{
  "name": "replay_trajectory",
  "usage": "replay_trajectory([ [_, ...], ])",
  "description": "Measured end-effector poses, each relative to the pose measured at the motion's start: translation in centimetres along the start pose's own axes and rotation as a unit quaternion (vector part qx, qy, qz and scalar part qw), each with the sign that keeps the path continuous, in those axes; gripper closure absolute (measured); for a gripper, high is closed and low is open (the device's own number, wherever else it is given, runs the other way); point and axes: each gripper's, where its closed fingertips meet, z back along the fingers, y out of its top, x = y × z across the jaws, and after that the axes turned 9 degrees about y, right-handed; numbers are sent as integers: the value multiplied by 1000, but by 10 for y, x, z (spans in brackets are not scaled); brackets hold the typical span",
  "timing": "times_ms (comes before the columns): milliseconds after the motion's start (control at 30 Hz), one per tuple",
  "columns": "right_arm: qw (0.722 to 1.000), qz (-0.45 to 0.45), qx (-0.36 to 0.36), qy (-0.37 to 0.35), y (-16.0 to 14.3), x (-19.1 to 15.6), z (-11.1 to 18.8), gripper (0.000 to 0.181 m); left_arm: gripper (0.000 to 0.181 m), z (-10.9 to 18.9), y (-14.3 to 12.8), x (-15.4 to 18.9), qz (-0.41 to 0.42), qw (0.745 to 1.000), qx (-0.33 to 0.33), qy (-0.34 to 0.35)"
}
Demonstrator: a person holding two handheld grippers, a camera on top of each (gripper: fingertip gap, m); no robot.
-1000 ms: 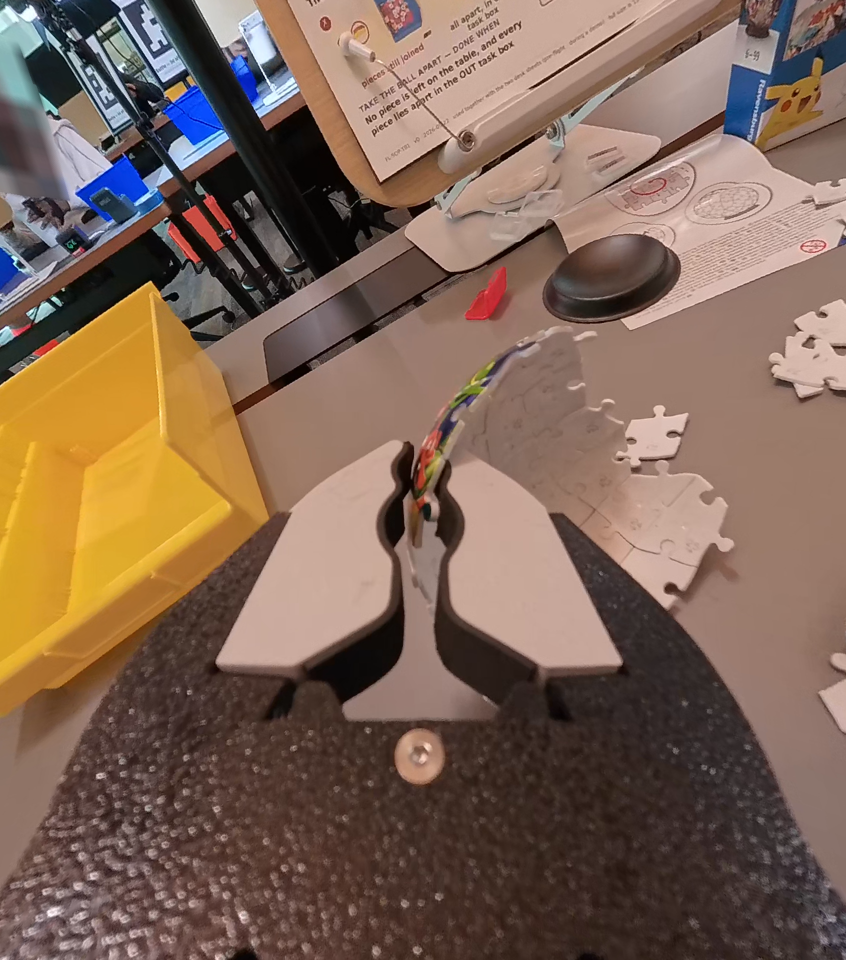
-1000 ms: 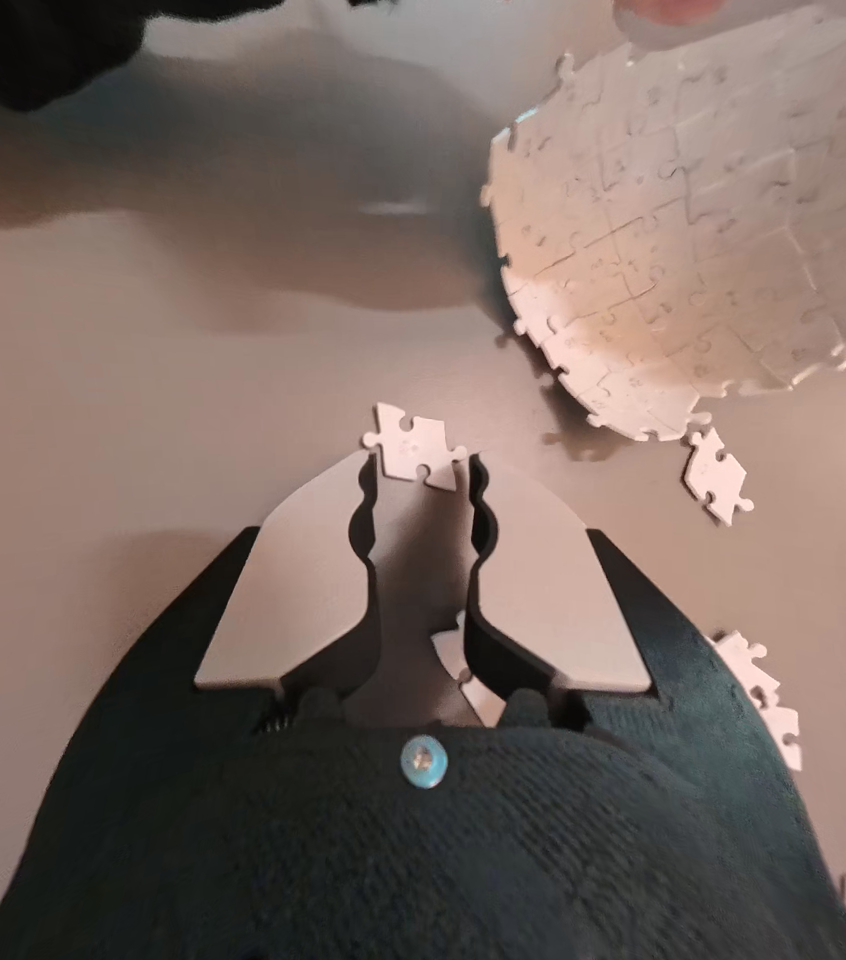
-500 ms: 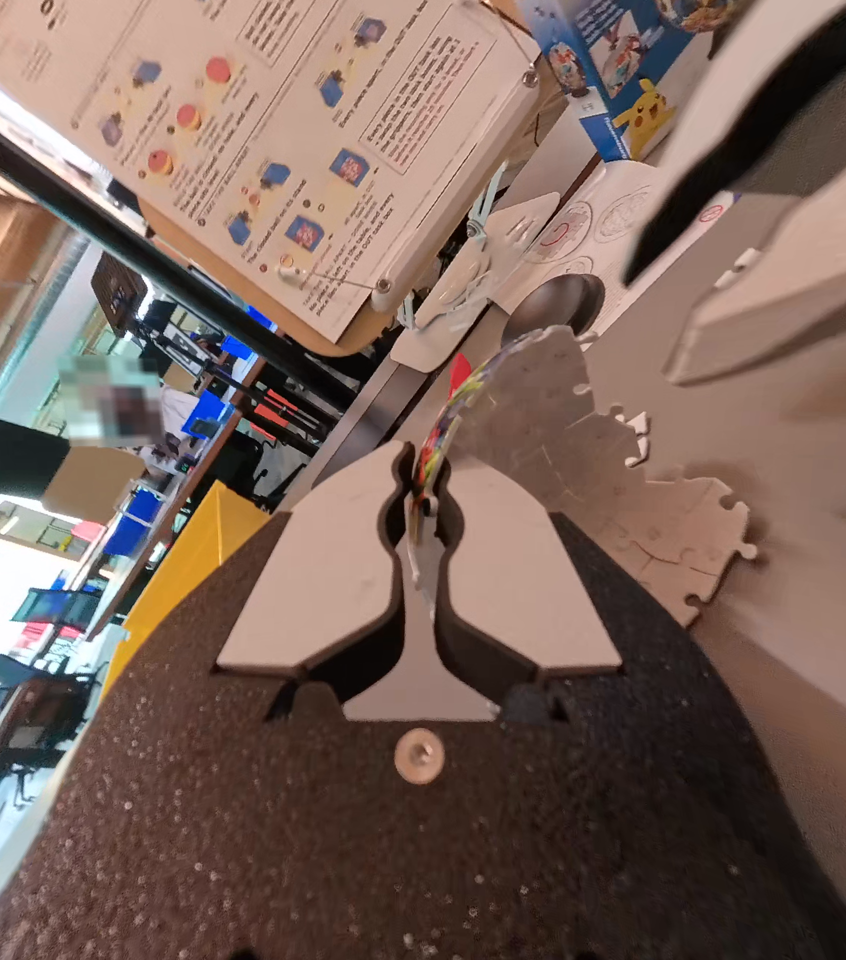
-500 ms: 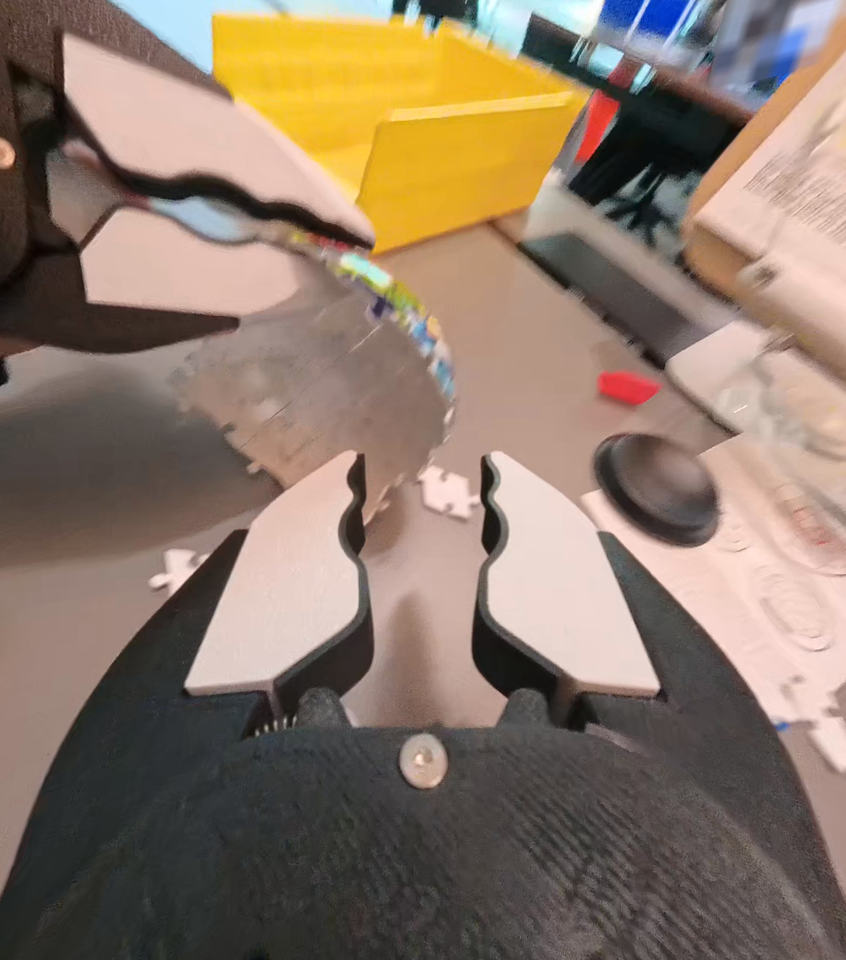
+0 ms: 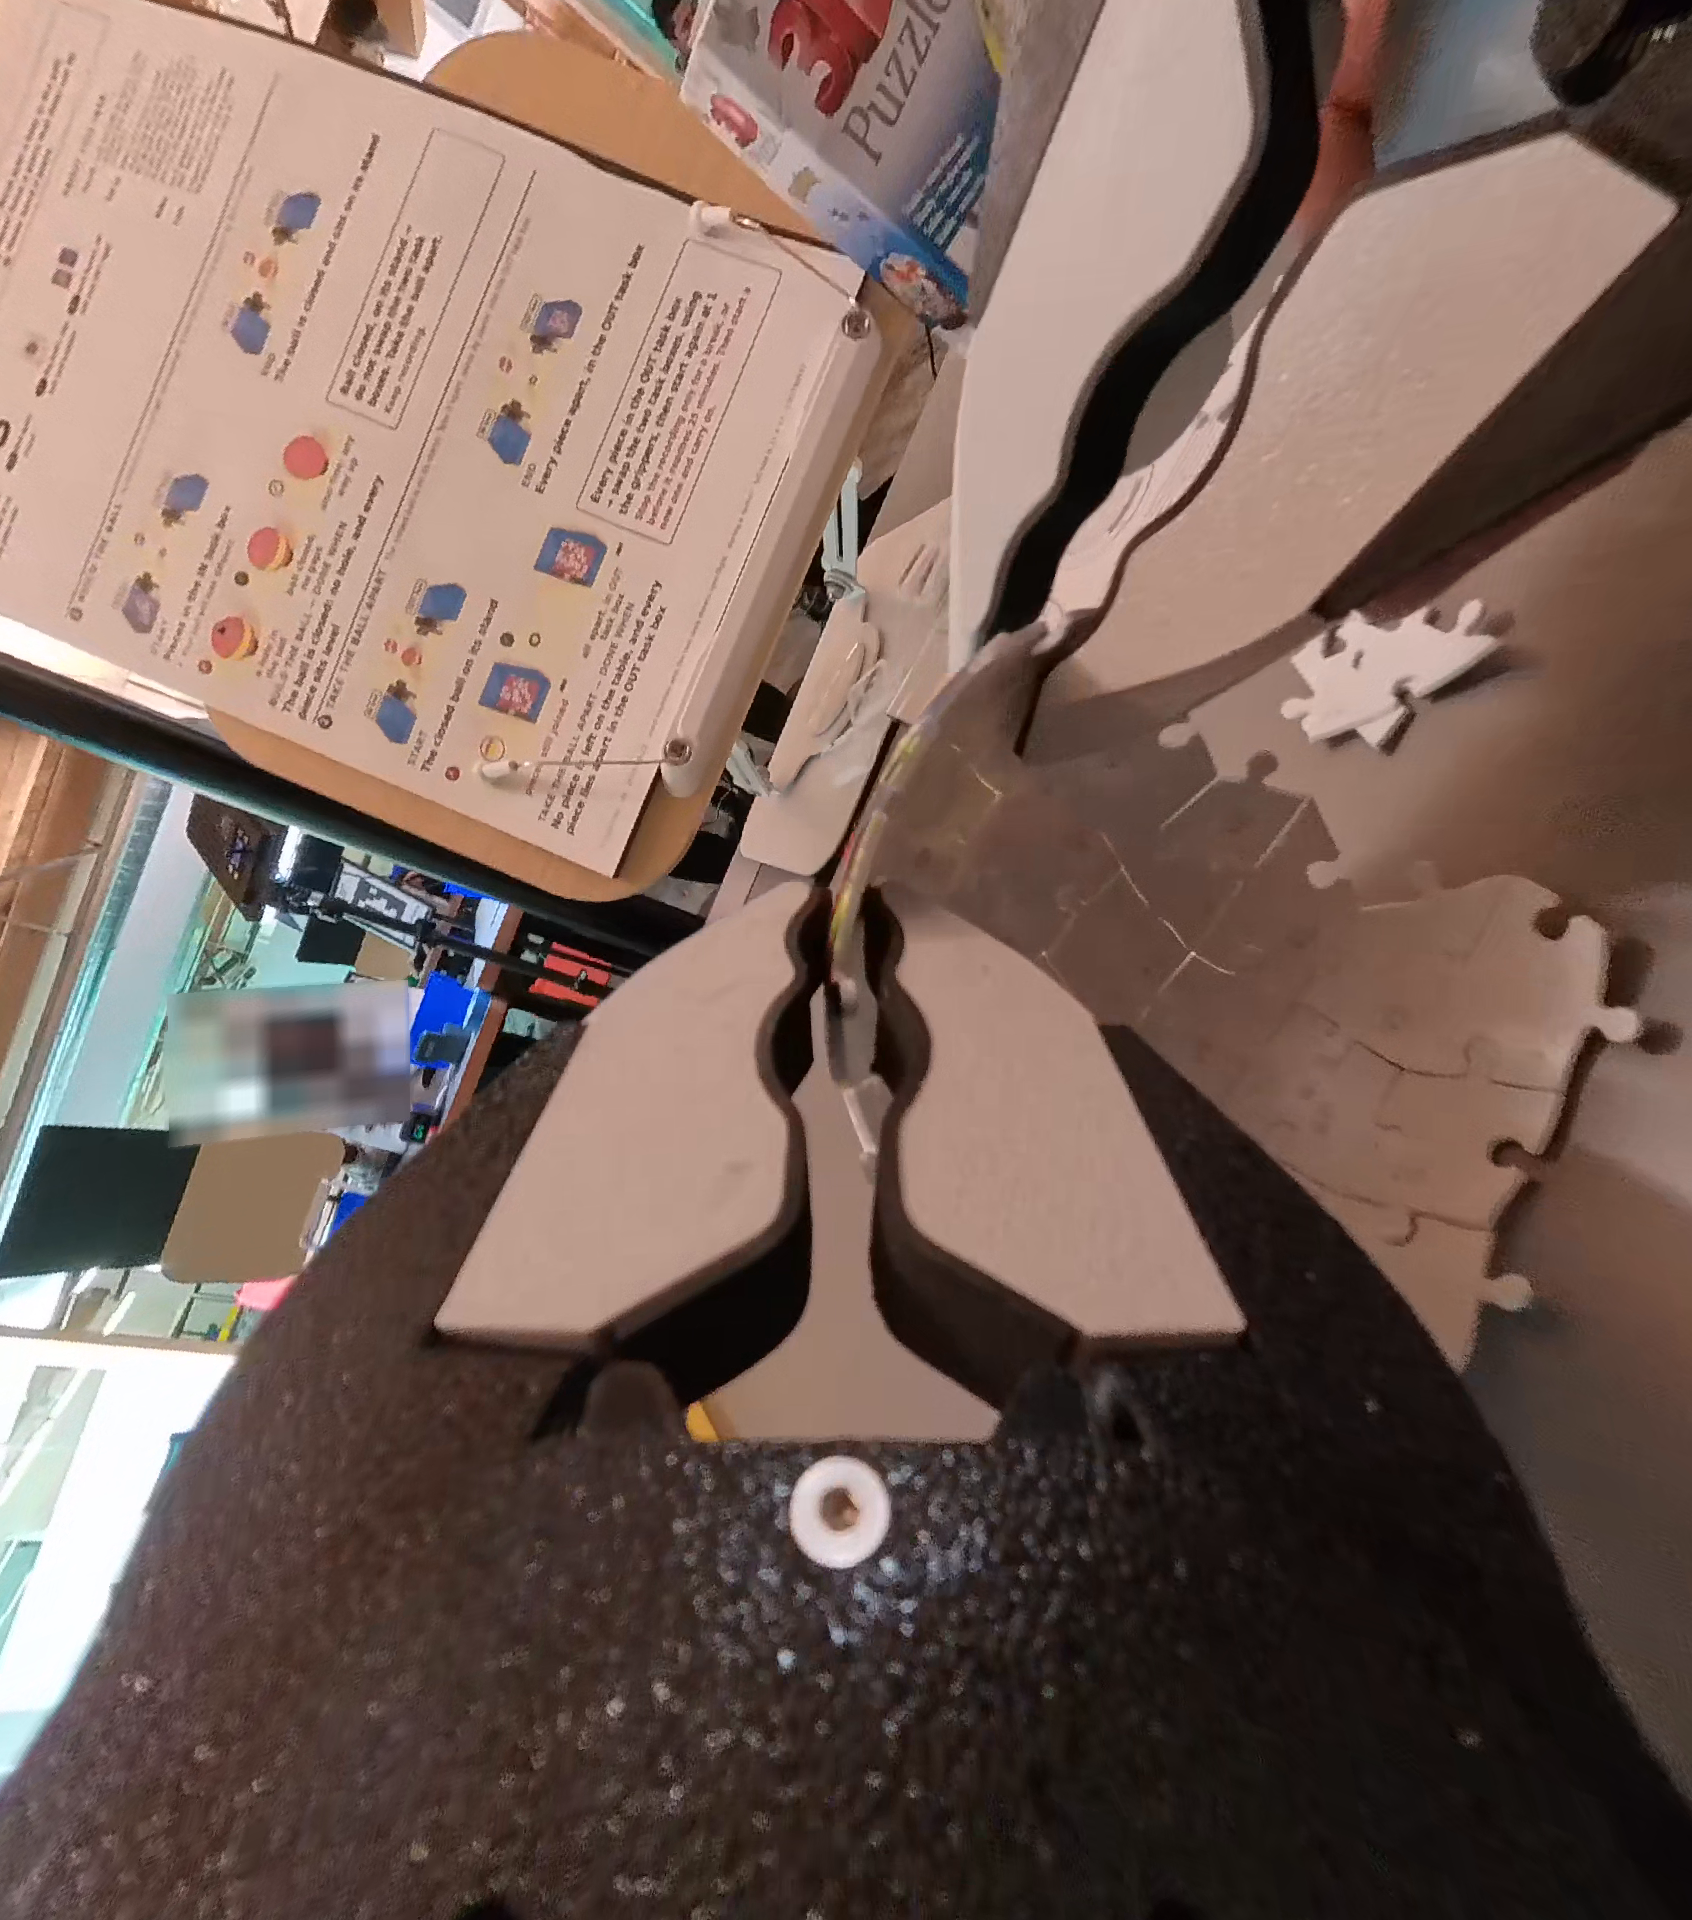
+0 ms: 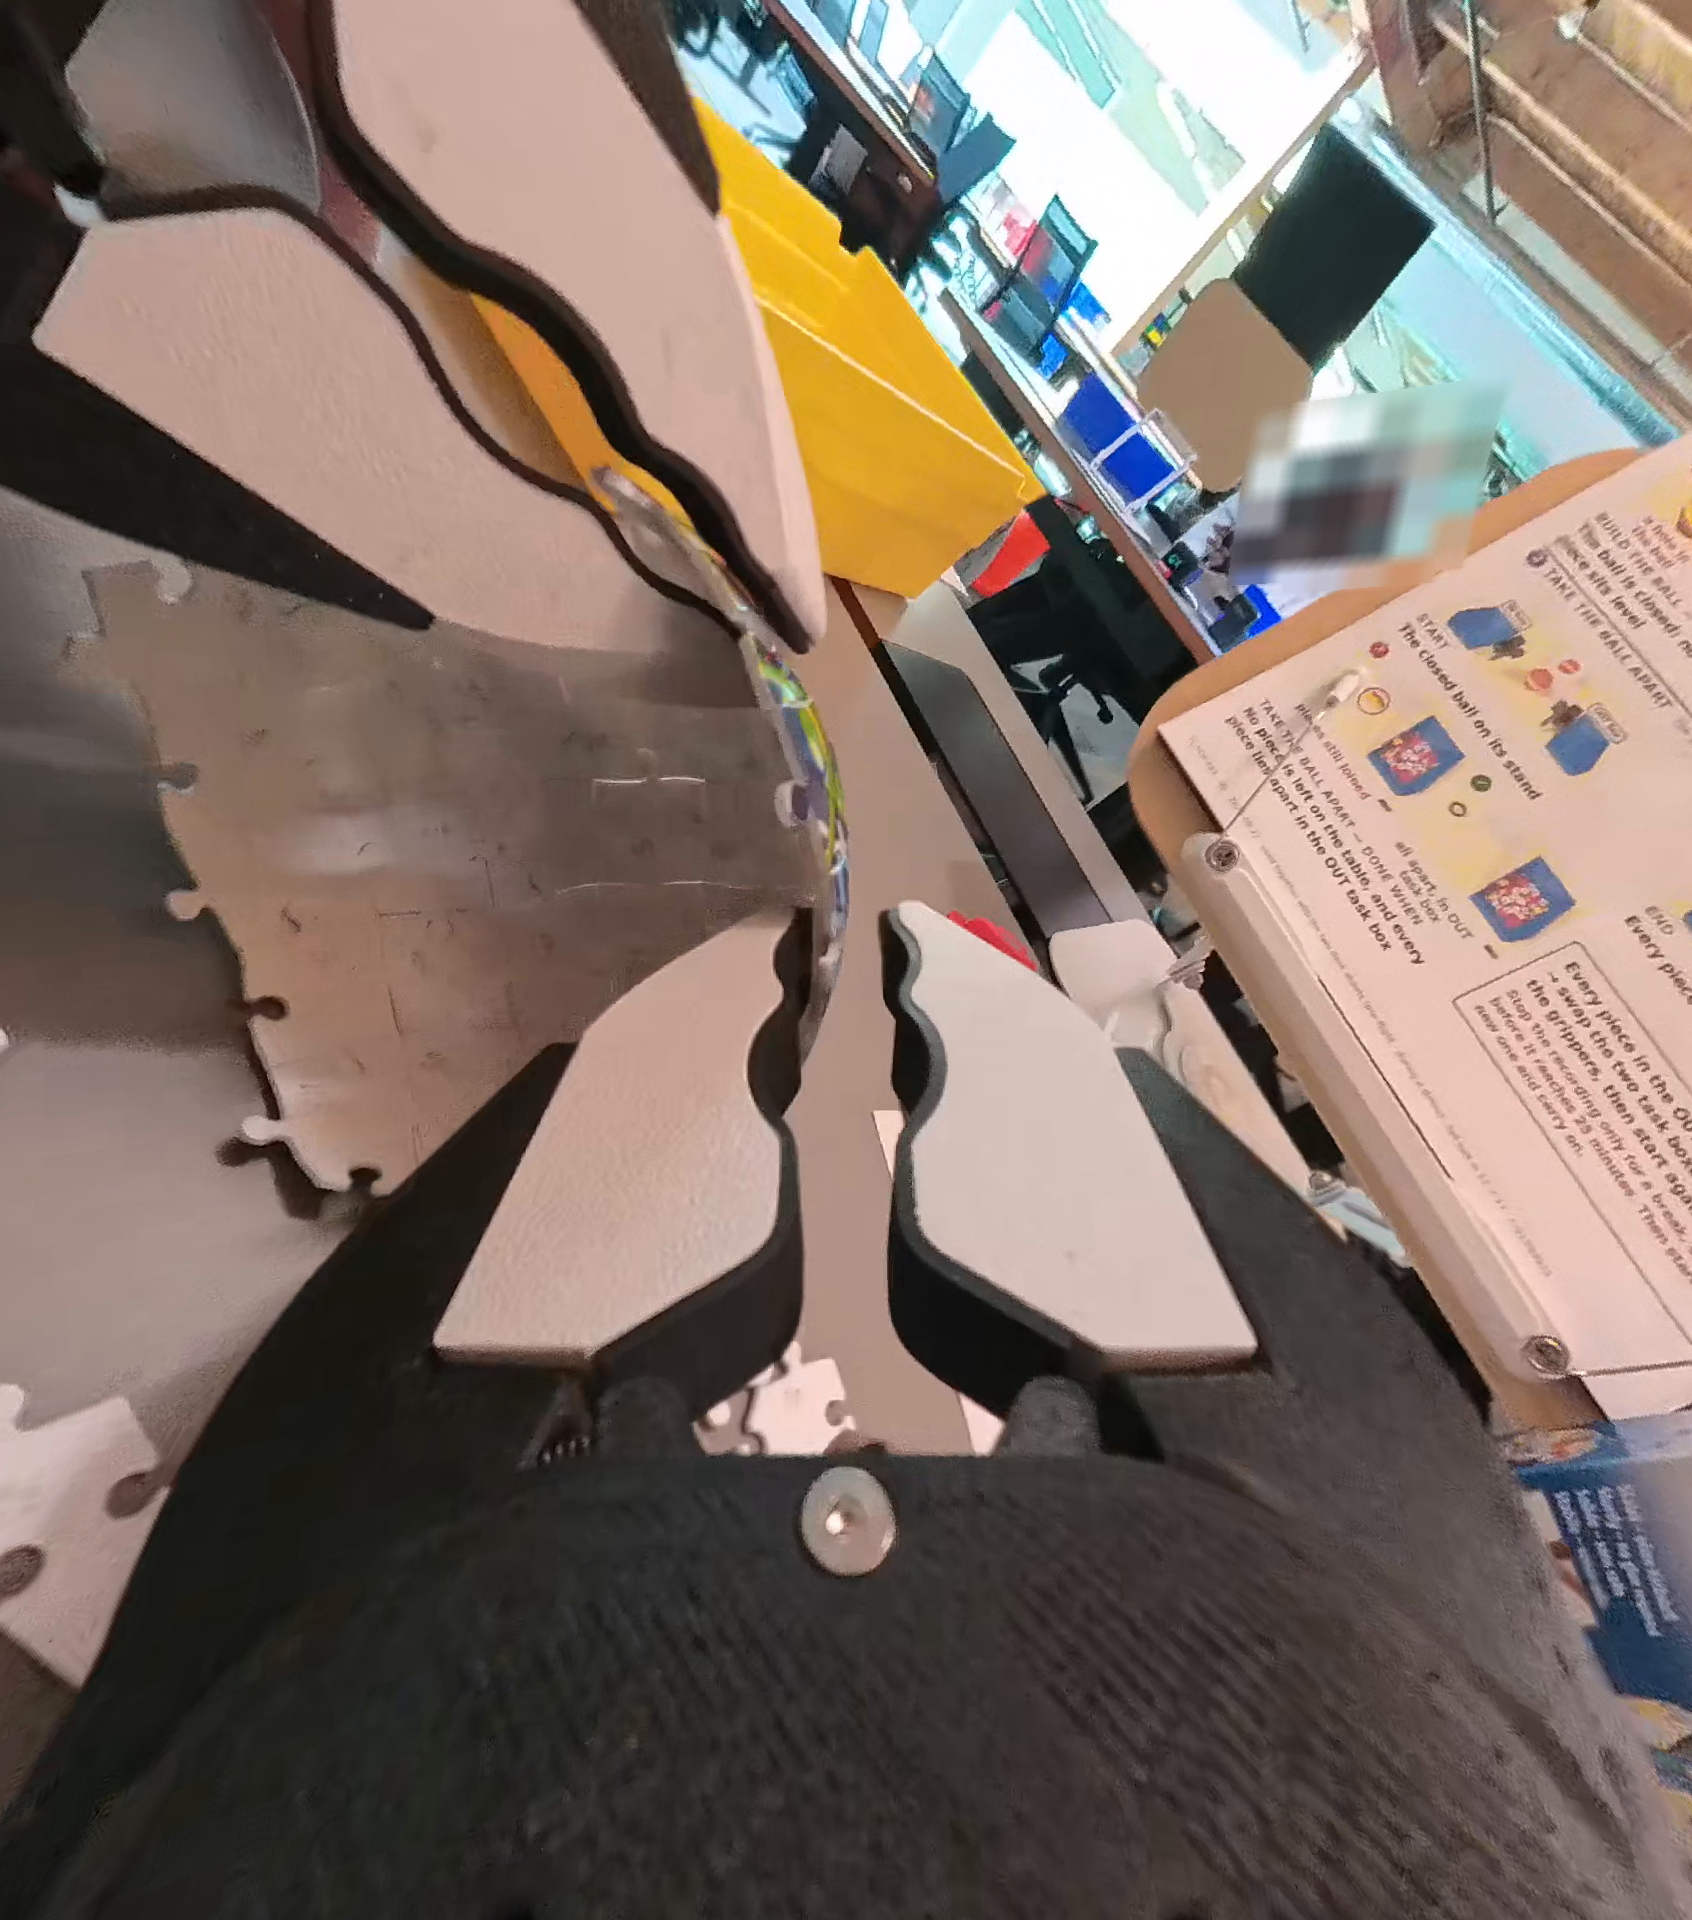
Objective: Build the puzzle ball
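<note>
- Puzzle ball point(image 5: 1237, 914) is only a partly built curved shell right now: white inside faces showing, printed colour just along the rim edge. It's held up off the grey table point(image 5: 1652, 727), not resting on it as far as I can tell.
- The left gripper point(image 5: 847, 987) is clamped tight on the shell's rim, with the edge of the pieces sandwiched between its fingers.
- The right gripper point(image 6: 837, 997) has a narrow gap between its jaws, and the shell's rim sits right at that gap, against the inner edge of one finger. It isn't squeezing anything yet, so I'd call it lined up, not gripping.
- The two grippers are really close together on the same rim, nearly tip to tip in the left camera.
- What could go wrong, imo: the shell is only interlocked tabs, so if the right one closes off-angle or twists against the left, a seam could pop and pieces drop out.
- Also, holding it by one thin edge means it can pivot or slip if the left grip loosens.
- Loose pieces point(image 6: 11, 1507) are lying white side up on the table under and around the shell; one more point(image 5: 1382, 675) sits just past it.
- Further out: a yellow bin point(image 6: 873, 416), an instruction board point(image 5: 354, 416) and the puzzle box point(image 5: 883, 114).
</note>
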Motion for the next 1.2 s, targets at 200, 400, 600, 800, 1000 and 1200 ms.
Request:
replay_trajectory([
  [200, 997, 53, -8, -49, -4, 6, 3, 177, 165, -9, 5, 1, 5, 1000, 13, -1],
  [400, 986, 92, -44, -135, -17, 16, 12, 175, 130, 22, 3, -8, 144, 990, -1, -4],
  [600, 977, 67, -35, -199, -20, 27, 27, 178, 134, 86, -11, 67, 391, 884, -182, -180],
  [800, 978, 58, -10, -201, -17, 24, 29, 178, 145, 110, -24, 116, 358, 859, -281, -236],
  [1000, 979, 47, 5, -197, -17, 22, 33, 178, 148, 105, -49, 108, 319, 854, -322, -254],
  [1200, 979, 43, 9, -198, -19, 22, 33, 178, 150, 103, -38, 113, 339, 848, -298, -279],
])
